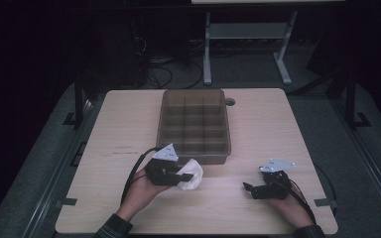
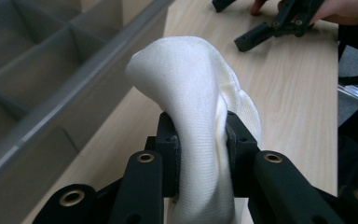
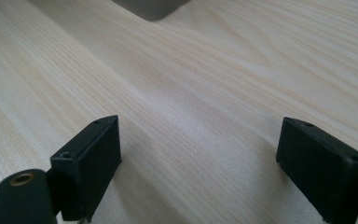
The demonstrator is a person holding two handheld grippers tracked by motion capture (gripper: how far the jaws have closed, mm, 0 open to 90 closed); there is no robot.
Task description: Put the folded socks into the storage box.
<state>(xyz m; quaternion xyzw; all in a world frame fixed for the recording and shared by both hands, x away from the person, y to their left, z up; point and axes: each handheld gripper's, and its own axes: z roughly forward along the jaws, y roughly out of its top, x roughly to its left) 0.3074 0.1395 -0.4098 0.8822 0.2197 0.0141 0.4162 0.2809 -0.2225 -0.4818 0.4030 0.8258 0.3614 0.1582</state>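
The left tool (image 1: 187, 174) grips a white rolled cloth (image 1: 192, 174), its two black pads pinching the soft bundle at its middle so that the fabric bulges above them (image 2: 193, 88). The cloth is held at the near left of the bench (image 1: 278, 129), just in front of the near wall of the grey divided tray (image 1: 194, 156). The right tool (image 1: 249, 189) sits at the near right, well apart from the cloth, its jaws spread wide with bare wood between them (image 3: 198, 158).
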